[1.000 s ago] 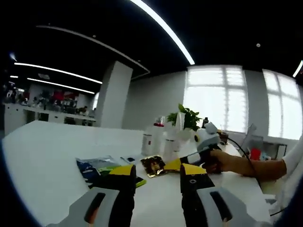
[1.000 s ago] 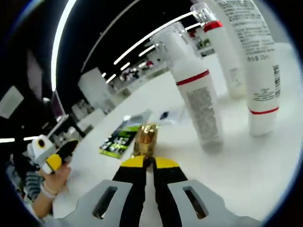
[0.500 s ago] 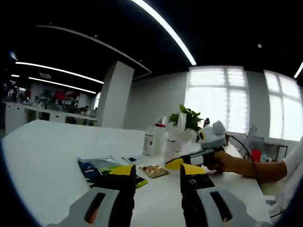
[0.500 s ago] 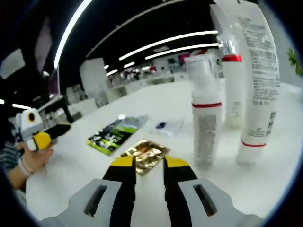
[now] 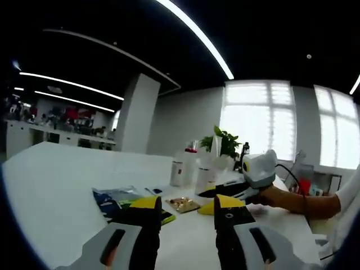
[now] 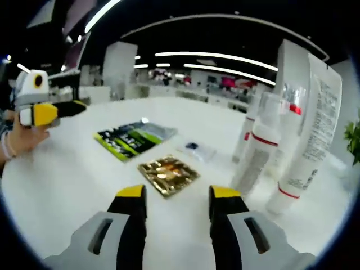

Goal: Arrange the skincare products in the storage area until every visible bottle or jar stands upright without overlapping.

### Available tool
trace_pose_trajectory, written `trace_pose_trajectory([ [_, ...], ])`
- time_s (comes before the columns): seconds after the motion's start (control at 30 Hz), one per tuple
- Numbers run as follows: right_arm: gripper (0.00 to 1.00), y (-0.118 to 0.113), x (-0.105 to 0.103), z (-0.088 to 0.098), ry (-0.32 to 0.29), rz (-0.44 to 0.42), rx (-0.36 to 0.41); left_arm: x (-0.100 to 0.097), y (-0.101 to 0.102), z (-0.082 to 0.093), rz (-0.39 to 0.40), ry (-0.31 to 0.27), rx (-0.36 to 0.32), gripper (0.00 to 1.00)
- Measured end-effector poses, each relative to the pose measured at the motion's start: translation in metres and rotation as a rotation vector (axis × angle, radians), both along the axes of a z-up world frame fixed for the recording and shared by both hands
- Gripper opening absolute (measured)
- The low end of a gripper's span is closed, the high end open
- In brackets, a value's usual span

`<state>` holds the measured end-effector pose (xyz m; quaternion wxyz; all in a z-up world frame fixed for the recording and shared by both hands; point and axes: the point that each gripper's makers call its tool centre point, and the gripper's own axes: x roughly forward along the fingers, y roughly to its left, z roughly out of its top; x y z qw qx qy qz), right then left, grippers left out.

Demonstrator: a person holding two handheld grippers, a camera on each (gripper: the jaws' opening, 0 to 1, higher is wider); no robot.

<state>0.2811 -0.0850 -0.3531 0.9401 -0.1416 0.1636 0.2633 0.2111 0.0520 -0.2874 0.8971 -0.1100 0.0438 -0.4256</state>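
A gold foil sachet lies flat on the white table, just ahead of my open right gripper, whose jaws hold nothing. To its right stand a pump bottle with a red band, a tall white tube and another bottle, all upright. In the left gripper view the gold sachet lies beyond my open left gripper, with the bottles behind it. The right gripper reaches in from the right, close to the sachet.
A green and black sachet and a small clear packet lie farther back on the table. The left gripper, held in a hand, shows at the left. A potted plant stands behind the bottles, and a person's arm is at the right.
My right gripper was shut on the gold sachet, set it down flat, opened and drew back. The left gripper has stayed nearly still.
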Motion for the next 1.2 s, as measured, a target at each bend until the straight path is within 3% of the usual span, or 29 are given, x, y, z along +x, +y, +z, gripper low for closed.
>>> trace_pose_trajectory([
  [0.33, 0.39, -0.013, 0.005, 0.001, -0.012, -0.046, -0.013, 0.0, 0.0, -0.001, 0.002, 0.001, 0.003, 0.38],
  [0.97, 0.38, -0.013, 0.0, 0.006, -0.022, -0.054, -0.023, 0.001, 0.001, -0.002, 0.005, 0.003, 0.005, 0.38],
  [1.03, 0.38, -0.011, -0.002, 0.008, -0.022, -0.047, -0.01, 0.001, 0.002, -0.003, 0.01, 0.004, 0.009, 0.38],
  [1.2, 0.41, 0.001, -0.008, 0.016, -0.008, -0.003, 0.114, 0.01, 0.007, -0.013, 0.058, 0.036, 0.048, 0.39],
])
